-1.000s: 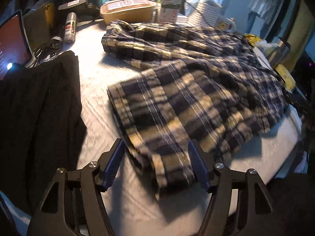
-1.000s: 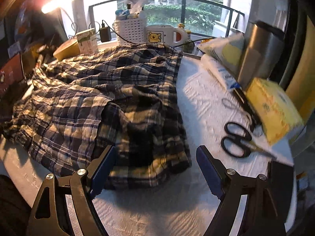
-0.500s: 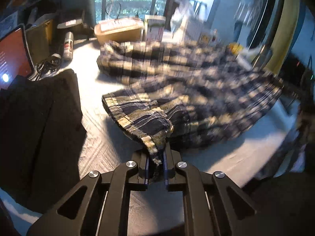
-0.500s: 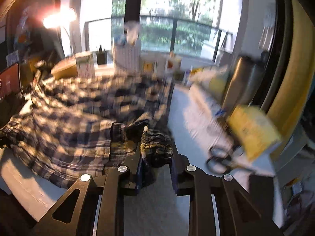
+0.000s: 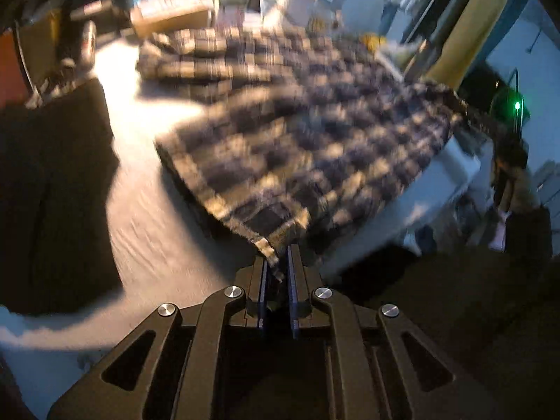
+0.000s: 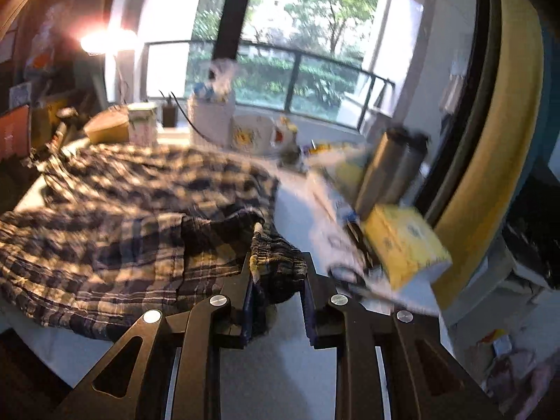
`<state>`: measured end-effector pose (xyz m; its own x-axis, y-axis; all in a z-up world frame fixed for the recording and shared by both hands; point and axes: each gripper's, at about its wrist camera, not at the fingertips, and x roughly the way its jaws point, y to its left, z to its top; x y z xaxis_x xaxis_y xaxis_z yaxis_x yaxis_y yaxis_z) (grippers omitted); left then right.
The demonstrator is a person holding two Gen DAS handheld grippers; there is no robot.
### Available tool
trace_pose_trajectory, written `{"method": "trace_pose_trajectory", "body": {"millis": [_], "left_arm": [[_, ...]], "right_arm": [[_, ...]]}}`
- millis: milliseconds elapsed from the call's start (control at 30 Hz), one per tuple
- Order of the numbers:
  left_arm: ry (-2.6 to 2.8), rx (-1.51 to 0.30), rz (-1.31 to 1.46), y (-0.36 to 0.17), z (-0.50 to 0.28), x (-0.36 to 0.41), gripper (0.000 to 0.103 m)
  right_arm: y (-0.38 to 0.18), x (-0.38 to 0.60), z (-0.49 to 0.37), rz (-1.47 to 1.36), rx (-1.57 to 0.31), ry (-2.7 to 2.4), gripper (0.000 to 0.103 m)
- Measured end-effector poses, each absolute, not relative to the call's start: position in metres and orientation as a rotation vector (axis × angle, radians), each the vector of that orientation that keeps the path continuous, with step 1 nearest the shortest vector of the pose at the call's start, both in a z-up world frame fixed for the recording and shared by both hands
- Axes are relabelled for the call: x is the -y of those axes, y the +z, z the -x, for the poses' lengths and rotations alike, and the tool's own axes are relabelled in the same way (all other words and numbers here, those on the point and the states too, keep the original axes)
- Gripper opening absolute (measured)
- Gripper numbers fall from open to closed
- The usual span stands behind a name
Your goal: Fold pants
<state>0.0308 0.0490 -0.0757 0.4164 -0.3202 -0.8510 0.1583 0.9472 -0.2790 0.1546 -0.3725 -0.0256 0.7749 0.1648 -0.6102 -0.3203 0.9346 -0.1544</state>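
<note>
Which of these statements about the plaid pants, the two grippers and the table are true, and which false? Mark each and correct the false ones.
1. The left gripper is clamped on a corner of the plaid pants. True.
2. The right gripper is open and empty. False: it is shut on a bunched edge of the pants.
3. A yellow packet lies to the right of the pants. True.
4. The pants lie neatly folded. False: they are spread out and rumpled on the table.

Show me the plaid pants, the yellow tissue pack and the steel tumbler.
plaid pants (image 5: 315, 147), left wrist view, middle of the spread fabric
yellow tissue pack (image 6: 402, 241), right wrist view, top face
steel tumbler (image 6: 388, 171), right wrist view, side wall
</note>
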Motion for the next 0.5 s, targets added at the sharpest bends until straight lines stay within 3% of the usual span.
{"method": "trace_pose_trajectory", "body": {"millis": [167,233,267,300,400,500], "left_arm": [[-0.245,-1.071,0.122,-0.062,-0.031,-0.063,0.01],[-0.197,-1.02,0.106,-0.049,-0.039,-0.076,0.022],[-0.175,-0.997,0.099,-0.042,-0.047,-0.082,0.039],[-0.151,-0.969,0.091,-0.036,-0.058,-0.087,0.045],[-0.145,-0.937,0.081,-0.032,-0.096,-0.094,0.045],[-0.178,-0.96,0.074,-0.045,-0.145,-0.088,0.045]], "right_arm": [[-0.064,0.38,-0.153,0.27,-0.745,0.264,0.023],[-0.072,0.383,-0.151,0.249,-0.76,0.27,0.023],[-0.074,0.385,-0.151,0.242,-0.765,0.271,0.023],[-0.075,0.386,-0.152,0.234,-0.768,0.275,0.023],[-0.074,0.387,-0.154,0.221,-0.765,0.282,0.023],[-0.066,0.391,-0.158,0.192,-0.753,0.29,0.032]]}}
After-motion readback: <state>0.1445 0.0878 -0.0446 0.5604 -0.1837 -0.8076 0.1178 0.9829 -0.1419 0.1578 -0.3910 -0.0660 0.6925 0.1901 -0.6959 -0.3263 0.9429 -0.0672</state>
